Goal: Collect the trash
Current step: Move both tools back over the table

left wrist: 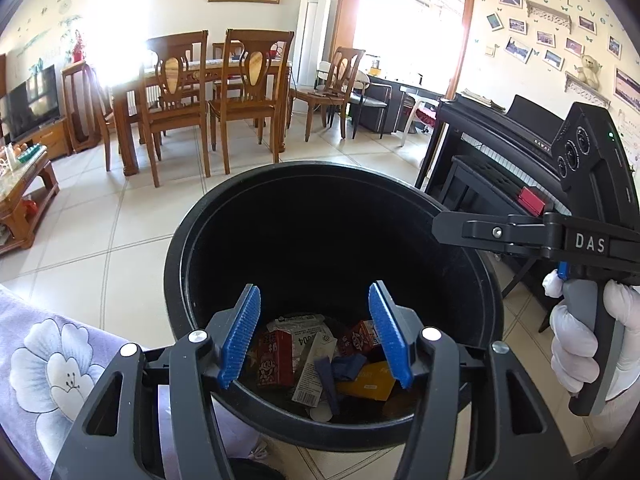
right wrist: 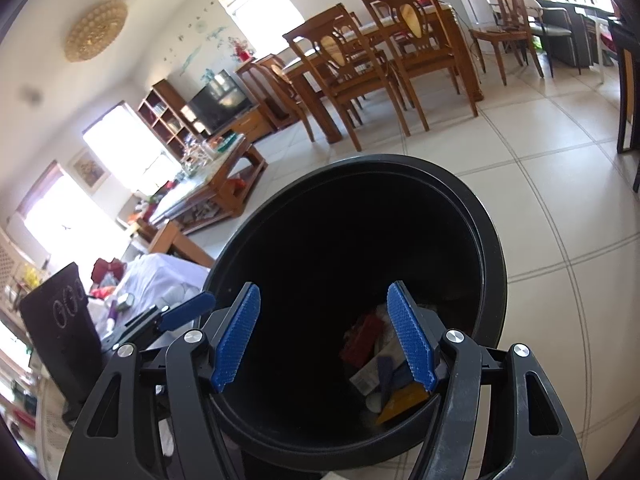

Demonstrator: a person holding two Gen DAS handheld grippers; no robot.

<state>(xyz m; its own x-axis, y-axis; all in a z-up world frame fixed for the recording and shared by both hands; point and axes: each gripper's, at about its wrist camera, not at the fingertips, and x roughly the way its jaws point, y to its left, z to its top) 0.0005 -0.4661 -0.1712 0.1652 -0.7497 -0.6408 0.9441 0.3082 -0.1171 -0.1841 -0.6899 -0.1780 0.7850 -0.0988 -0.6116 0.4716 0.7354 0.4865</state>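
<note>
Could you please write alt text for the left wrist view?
The left gripper hangs open and empty over a black bin holding red cartons and wrappers. The right gripper, in a gloved hand, reaches over its rim.

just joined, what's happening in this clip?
A person with a handheld gripper in each hand is collecting trash into a black bin on the tiled floor. Both the left gripper and right gripper hover over the bin's mouth with jaws open and nothing between the pads. Trash lies at the bottom: red cartons, a yellow box, white wrappers. A white-gloved hand holds the right gripper's handle.
</note>
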